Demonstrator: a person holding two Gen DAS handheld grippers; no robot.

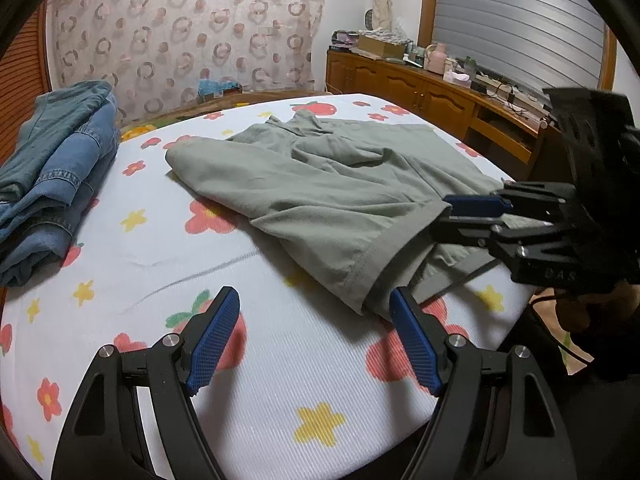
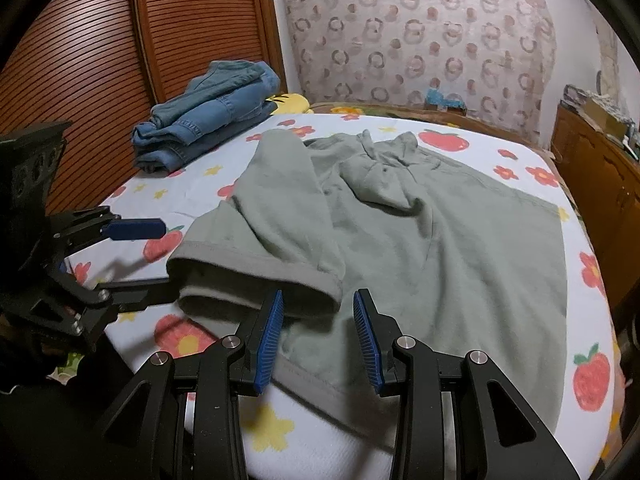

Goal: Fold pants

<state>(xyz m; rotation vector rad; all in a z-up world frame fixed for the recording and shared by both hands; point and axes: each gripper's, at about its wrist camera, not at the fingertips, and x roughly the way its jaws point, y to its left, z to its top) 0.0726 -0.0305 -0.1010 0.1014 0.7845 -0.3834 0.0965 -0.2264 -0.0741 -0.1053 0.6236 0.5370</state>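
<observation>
From the left wrist camera, the left gripper (image 1: 314, 312) hangs low over the white bedsheet printed with red flowers, yellow stars and strawberries (image 1: 168, 248), its blue ribbed pads (image 1: 212, 340) spread wide with only bare sheet between them. Just beyond its right finger lies the hemmed leg end of the sage-green cotton pants (image 1: 320, 192), which stretch away across the middle of the bed toward the far edge, rumpled in the middle. The right gripper (image 1: 452, 216) comes in from the right at that same leg opening; one blue pad lies above the hem, but from here I cannot tell whether it presses the cloth. A folded stack of blue denim jeans (image 1: 56, 176) sits at the left edge of the bed.

From the right wrist camera, the right gripper (image 2: 318, 328) has its fingers partly apart, with the doubled-over leg cuff of the green pants (image 2: 400, 232) lying at their tips (nothing is pinched between the pads here). The left gripper (image 2: 136, 252) reaches in from the left, wide open, one finger at the cuff's edge. The denim stack (image 2: 208, 120) rests at the bed's far left corner, before a slatted wooden door (image 2: 100, 60).
</observation>
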